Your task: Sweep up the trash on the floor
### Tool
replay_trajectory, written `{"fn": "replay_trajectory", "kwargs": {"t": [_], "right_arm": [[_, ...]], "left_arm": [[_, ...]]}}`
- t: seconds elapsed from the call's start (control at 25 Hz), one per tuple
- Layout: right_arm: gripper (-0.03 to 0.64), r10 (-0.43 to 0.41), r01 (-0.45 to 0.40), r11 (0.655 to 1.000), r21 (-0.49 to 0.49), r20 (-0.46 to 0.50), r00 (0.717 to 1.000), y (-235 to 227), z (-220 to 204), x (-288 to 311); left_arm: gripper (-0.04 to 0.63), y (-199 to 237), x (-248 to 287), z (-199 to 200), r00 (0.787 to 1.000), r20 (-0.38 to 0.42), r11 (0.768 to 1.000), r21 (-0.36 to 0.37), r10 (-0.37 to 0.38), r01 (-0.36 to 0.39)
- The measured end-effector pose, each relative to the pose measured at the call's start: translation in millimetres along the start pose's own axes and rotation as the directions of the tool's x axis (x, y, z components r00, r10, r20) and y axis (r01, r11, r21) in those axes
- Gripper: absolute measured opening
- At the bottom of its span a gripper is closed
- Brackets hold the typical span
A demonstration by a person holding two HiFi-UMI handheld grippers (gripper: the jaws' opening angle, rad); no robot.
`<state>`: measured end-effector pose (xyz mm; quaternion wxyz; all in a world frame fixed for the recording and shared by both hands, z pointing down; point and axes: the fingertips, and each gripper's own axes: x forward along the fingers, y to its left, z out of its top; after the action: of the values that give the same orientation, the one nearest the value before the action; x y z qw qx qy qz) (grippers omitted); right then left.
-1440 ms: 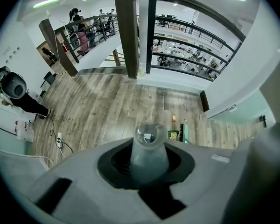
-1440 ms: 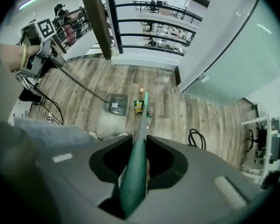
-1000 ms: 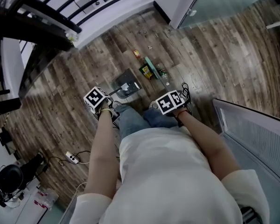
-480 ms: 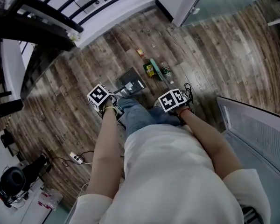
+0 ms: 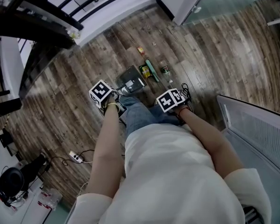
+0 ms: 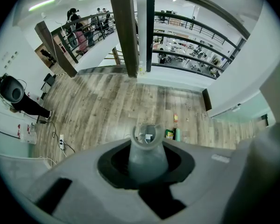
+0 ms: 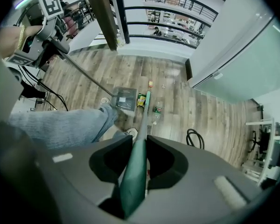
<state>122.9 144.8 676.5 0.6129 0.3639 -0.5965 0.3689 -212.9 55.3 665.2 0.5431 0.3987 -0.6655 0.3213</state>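
In the right gripper (image 7: 139,146), jaws clamped on the green broom handle (image 7: 135,171); likely light, stiff and slick, so best held high on the shaft. Left gripper (image 6: 148,146) is closed round the grey dustpan handle (image 6: 147,160). The broom's long axis runs forward and down, with the head (image 7: 147,97) on the wood floor (image 7: 177,101) between the dustpan (image 7: 125,98) and a bottle (image 7: 157,110). Orange wrapper (image 7: 150,83) lies beyond.

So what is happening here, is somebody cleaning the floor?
Yes. A person stands on the wooden floor with a gripper in each hand. The left gripper is shut on the handle of the grey dustpan, which rests on the floor. The right gripper is shut on the green broom. A packet and a bottle lie beside the broom head, outside the dustpan.
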Motion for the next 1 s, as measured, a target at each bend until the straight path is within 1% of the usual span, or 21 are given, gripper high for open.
{"fn": "replay_trajectory", "kwargs": {"t": [0.12, 0.24, 0.44, 0.6, 0.72, 0.92, 1.0], "right_arm": [[0.098, 0.013, -0.013, 1.0, 0.011, -0.001, 1.0, 7, 4, -1], [0.098, 0.034, -0.034, 0.999, 0.013, -0.003, 0.999, 16, 5, -3], [0.098, 0.067, -0.066, 0.998, 0.007, -0.004, 0.998, 31, 6, -5], [0.098, 0.093, -0.093, 0.995, 0.019, -0.002, 0.996, 41, 8, -7], [0.098, 0.095, -0.095, 0.995, 0.016, -0.004, 0.995, 46, 9, -7], [0.098, 0.101, -0.101, 0.995, 0.019, 0.001, 0.995, 51, 8, -10], [0.098, 0.104, -0.104, 0.995, 0.011, 0.003, 0.995, 54, 8, -11]], "left_arm": [[0.091, -2, 0, 0, 1.0, -0.002, 1.0, -0.003, -0.016, 0.016], [0.091, 2, -1, -1, 1.0, 0.006, 1.0, 0.005, -0.001, 0.001], [0.091, 6, -2, -1, 1.0, 0.007, 1.0, 0.008, -0.001, 0.001], [0.091, 1, -2, -1, 1.0, 0.001, 1.0, 0.001, -0.021, 0.021], [0.092, -1, -1, -2, 1.0, 0.002, 1.0, 0.002, -0.027, 0.027], [0.092, 1, -2, -4, 1.0, 0.003, 1.0, 0.007, -0.018, 0.018], [0.092, 4, -2, -4, 1.0, 0.008, 1.0, 0.014, -0.003, 0.003]]}}
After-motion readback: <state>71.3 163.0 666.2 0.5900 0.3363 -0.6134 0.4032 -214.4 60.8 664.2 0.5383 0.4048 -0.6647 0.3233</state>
